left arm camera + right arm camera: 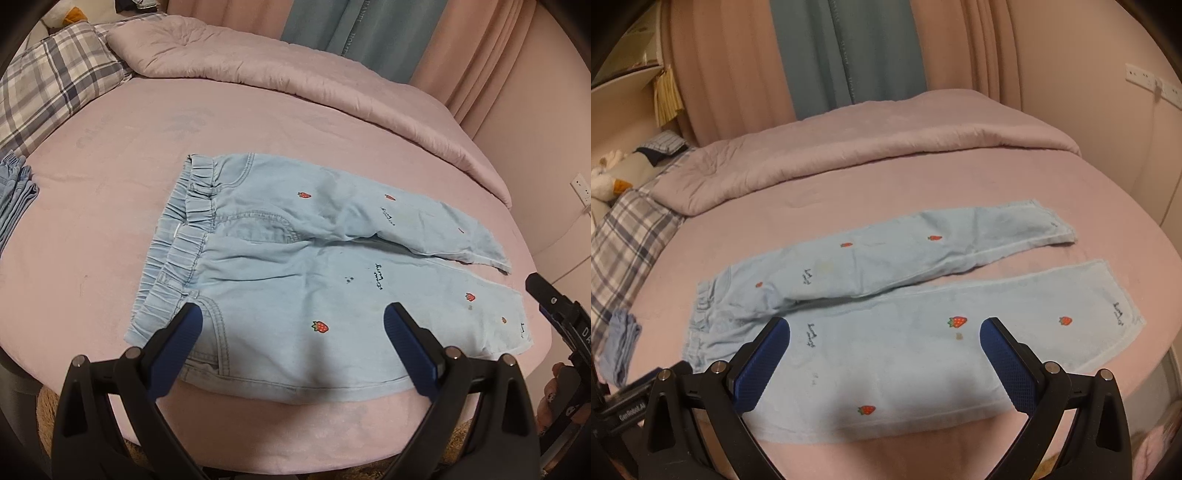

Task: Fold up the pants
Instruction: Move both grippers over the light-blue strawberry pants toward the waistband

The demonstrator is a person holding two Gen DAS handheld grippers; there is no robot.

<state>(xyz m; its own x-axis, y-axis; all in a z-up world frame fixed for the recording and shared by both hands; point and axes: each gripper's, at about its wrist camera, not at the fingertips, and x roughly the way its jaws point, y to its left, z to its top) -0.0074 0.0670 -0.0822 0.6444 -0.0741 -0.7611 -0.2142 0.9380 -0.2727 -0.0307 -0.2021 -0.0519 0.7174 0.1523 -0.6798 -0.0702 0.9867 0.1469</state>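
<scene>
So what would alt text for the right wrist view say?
Light blue pants with strawberry prints lie flat, legs spread, on a pink bed. The open right gripper hovers over the nearer leg, holding nothing.

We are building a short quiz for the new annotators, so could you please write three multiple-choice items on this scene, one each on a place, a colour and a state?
1. Where does the waistband of the pants lie in the left wrist view?
A. left end
B. right end
C. hidden under the quilt

2. What colour are the printed strawberries?
A. yellow
B. red
C. purple

3. How do the left gripper and right gripper stand?
A. both shut on cloth
B. one open, one shut
C. both open, holding nothing

Key: 1 A, the gathered elastic is at the left; 2 B, red with green tops; 3 C, each gripper's fingers stand wide apart.
</scene>
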